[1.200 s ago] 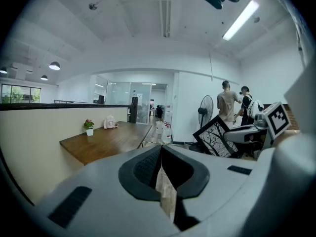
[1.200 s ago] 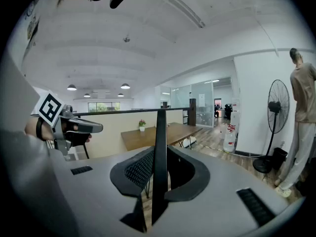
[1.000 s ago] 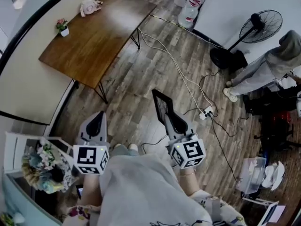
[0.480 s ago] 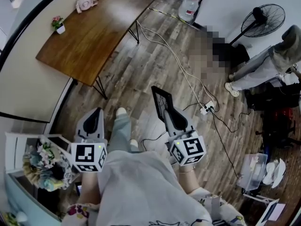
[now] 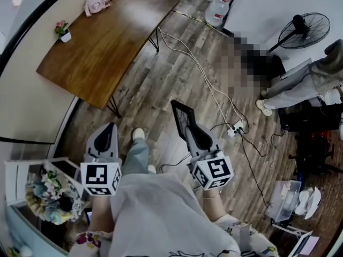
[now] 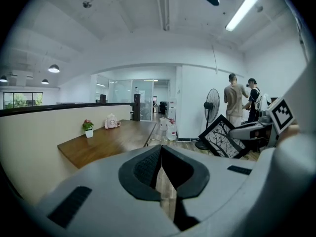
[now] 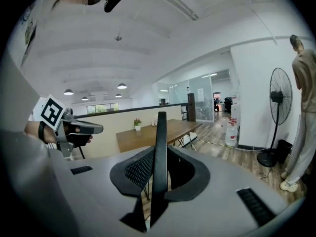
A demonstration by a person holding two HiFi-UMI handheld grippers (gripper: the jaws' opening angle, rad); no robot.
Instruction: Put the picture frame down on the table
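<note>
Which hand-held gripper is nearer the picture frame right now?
Right. The right hand-held gripper is shut on the picture frame; the left hand-held gripper is shut and empty, off to its left.

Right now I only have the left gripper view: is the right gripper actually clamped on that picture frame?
Observer: Yes; the right gripper view shows the right gripper shut on the picture frame, which stands edge-on between its jaws.
Operator: Is it over the table?
Observer: No; the head view shows it above the wood floor, with the table ahead and to the left.
Operator: Anything underfoot?
Observer: Cables and a power strip lie on the floor right of the frame.
</note>
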